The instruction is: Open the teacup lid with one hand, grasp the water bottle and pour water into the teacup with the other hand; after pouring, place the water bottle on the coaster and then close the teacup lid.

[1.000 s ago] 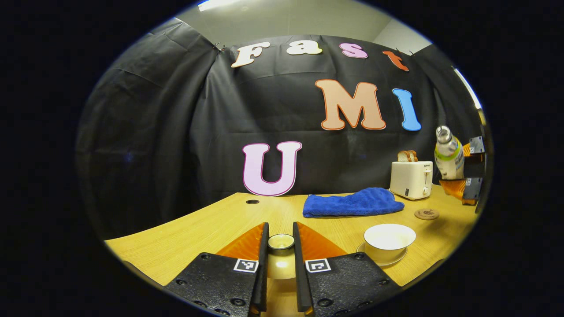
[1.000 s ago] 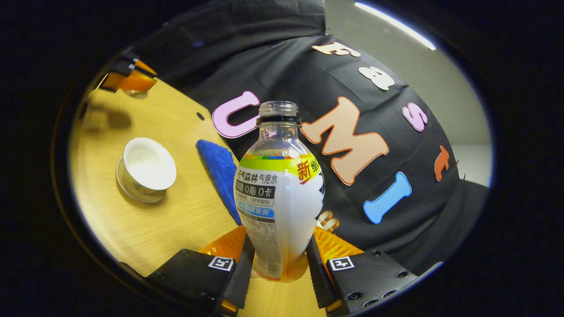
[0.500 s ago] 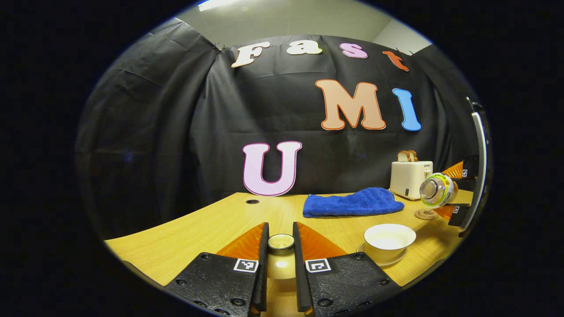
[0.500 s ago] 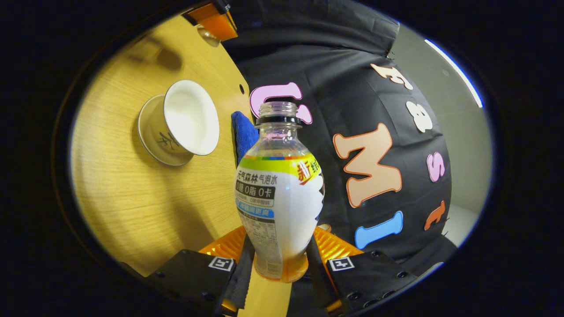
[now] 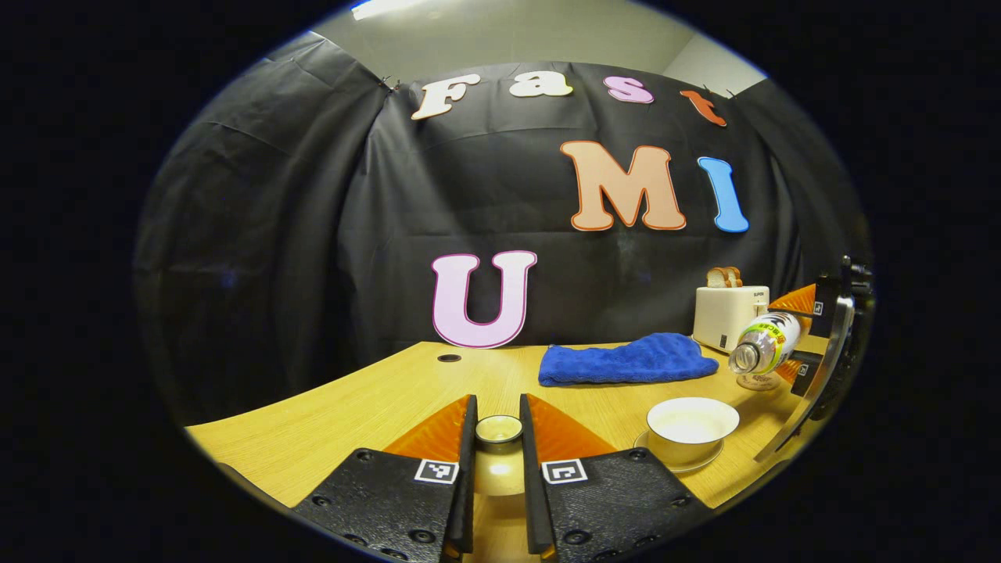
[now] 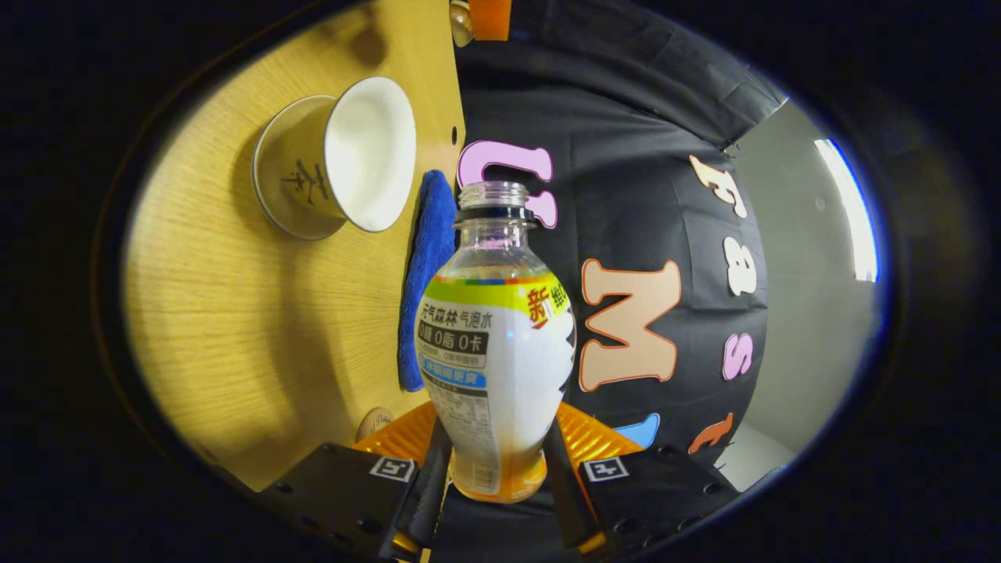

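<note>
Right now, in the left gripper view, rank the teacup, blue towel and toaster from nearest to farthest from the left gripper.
1. Teacup: nearest the left gripper, just to its right.
2. Blue towel: mid-table, behind the teacup.
3. Toaster: farthest, at the back right by the wall.

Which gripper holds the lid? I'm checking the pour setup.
The left gripper, shut on the teacup lid; the right gripper clamps the tilted water bottle.
</note>
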A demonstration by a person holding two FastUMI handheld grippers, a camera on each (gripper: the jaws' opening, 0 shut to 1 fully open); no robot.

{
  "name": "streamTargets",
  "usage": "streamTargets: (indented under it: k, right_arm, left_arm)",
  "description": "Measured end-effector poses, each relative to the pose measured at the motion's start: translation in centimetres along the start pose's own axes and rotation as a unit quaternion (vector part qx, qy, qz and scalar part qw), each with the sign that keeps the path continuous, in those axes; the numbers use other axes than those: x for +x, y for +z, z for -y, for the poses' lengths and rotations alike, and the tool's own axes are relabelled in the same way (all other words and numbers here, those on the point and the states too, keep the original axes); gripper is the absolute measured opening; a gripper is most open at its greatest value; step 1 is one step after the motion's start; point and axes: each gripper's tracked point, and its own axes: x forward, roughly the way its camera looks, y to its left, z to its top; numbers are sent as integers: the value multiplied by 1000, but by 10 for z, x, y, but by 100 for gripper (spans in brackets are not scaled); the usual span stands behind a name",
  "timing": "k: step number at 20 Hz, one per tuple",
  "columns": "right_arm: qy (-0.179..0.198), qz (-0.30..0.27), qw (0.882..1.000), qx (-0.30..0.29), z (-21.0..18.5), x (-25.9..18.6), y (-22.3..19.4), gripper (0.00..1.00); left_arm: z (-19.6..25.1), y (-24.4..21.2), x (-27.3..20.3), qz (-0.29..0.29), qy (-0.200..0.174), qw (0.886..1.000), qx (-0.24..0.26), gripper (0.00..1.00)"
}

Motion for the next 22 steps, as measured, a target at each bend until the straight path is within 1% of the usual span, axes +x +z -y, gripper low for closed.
streamTargets:
  k: [4,8,11,15,17,22]
  right_arm:
    - [-31,7,999,-38,3,0,2,63]
    - [-46,16,997,-58,8,0,4,62]
    - [-66,22,994,-86,12,-1,7,63]
    - [-84,29,990,-106,15,-3,12,63]
    - [-85,33,990,-111,16,-2,11,63]
    - [-113,36,983,-143,23,-1,12,63]
  left_arm:
    - [0,0,-1,0,0,1000,0,24]
    - [0,0,-1,0,0,1000,0,24]
    - [0,1,-1,0,0,1000,0,24]
    - [0,1,0,0,0,1000,0,24]
    - [0,1,-1,0,0,1000,0,24]
    - [0,0,-2,-1,1,1000,0,24]
